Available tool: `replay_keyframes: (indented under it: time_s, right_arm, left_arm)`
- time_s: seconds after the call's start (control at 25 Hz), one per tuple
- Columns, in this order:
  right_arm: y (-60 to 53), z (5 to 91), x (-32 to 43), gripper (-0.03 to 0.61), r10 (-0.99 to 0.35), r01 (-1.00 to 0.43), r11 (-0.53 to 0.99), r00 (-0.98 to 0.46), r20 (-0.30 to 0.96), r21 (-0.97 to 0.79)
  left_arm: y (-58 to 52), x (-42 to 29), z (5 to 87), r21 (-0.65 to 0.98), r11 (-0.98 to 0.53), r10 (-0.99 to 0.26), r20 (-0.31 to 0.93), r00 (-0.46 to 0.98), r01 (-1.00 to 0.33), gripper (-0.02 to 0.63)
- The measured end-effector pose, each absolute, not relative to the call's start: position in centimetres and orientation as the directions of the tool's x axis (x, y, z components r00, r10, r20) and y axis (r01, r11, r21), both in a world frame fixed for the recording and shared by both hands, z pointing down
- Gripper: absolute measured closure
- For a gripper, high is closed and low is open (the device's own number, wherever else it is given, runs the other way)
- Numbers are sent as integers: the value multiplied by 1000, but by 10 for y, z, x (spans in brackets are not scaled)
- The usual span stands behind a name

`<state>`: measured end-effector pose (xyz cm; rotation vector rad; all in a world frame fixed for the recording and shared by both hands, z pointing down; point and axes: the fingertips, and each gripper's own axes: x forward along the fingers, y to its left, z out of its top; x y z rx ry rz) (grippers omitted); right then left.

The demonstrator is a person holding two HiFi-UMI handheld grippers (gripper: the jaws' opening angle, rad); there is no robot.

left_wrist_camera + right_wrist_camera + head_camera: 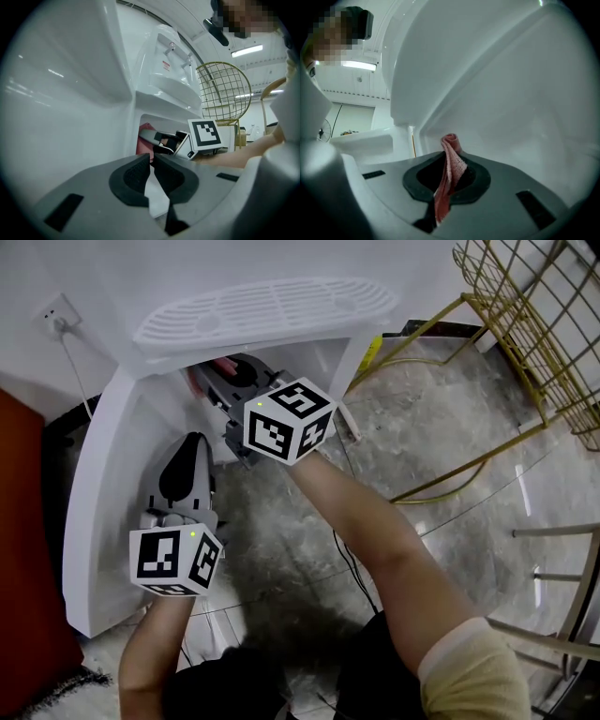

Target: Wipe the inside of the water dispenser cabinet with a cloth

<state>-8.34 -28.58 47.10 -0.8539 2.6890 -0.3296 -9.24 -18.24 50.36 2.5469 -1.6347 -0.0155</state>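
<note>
At upper centre of the head view, inside the open cabinet (349, 351), the pink cloth (451, 146) is clamped lengthwise in the right gripper (449, 180), with the inner wall just ahead; lower left, the left gripper (151, 172) is closed, seemingly on the door (94, 507) edge.

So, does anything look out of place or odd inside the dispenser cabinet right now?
Nothing looks spilled or broken. The one oddity: the pink cloth sits in the right hand-held gripper as a narrow bunched strip, not spread out, so little of it would meet the cabinet wall.
</note>
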Motion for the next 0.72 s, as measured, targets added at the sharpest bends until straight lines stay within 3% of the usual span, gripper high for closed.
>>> replay_keyframes:
  time_s: [0.72]
  right_arm:
    - [-289, 548, -87, 551, -604, -562, 741, -797, -1, -368]
  left_arm:
    - [-179, -104, 523, 134, -400, -906, 90, 413, -907, 595]
